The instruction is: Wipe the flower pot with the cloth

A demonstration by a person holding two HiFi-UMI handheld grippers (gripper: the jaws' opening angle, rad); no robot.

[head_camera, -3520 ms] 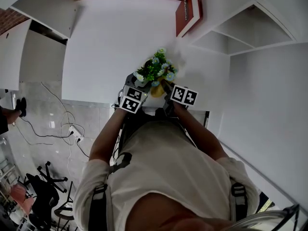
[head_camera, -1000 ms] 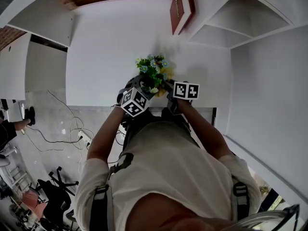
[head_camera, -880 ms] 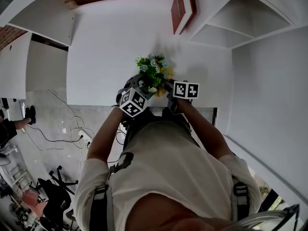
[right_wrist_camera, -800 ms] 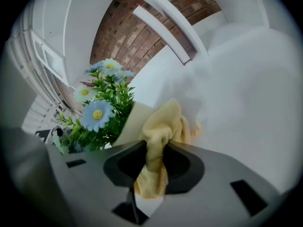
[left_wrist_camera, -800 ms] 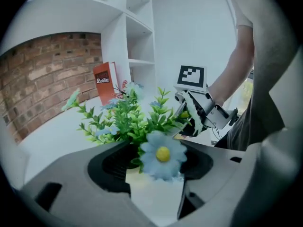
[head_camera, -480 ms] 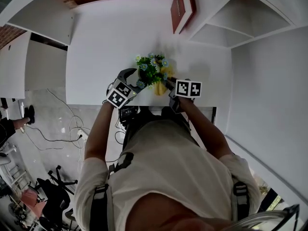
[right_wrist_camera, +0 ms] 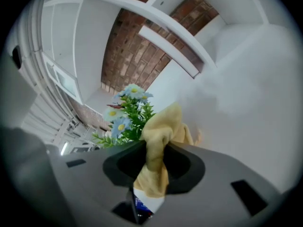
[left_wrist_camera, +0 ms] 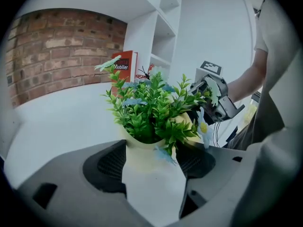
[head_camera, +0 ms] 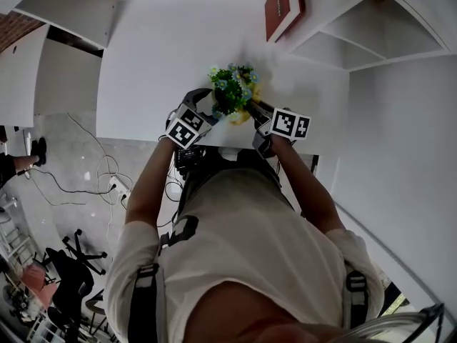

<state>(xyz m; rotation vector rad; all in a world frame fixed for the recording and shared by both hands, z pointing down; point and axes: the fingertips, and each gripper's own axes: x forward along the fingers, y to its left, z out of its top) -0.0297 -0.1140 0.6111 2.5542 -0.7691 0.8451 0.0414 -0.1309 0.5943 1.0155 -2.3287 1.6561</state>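
A cream flower pot point(left_wrist_camera: 142, 150) with a green plant and small blue and white flowers point(head_camera: 232, 90) stands near the front edge of the white table point(head_camera: 164, 63). My left gripper point(head_camera: 203, 103) is at the pot's left side. Its jaws have just been opening and now stand wide, with the pot point(head_camera: 230, 113) between the pads point(left_wrist_camera: 111, 162) and not pressed by them. My right gripper point(head_camera: 252, 108) is at the pot's right side, shut on a bunched yellow cloth point(right_wrist_camera: 158, 138). The cloth point(head_camera: 241, 117) hangs close beside the plant point(right_wrist_camera: 127, 115).
A red book point(head_camera: 283, 6) leans on the white shelving point(head_camera: 357, 34) at the back right. A brick wall point(left_wrist_camera: 57, 56) runs behind the table. The table's front edge point(head_camera: 143, 140) lies just under both grippers. Cables point(head_camera: 93, 181) trail on the floor at left.
The left gripper's jaws have spread off the pot and it has shifted a little to the left. The right gripper with the cloth has risen slightly beside the plant.
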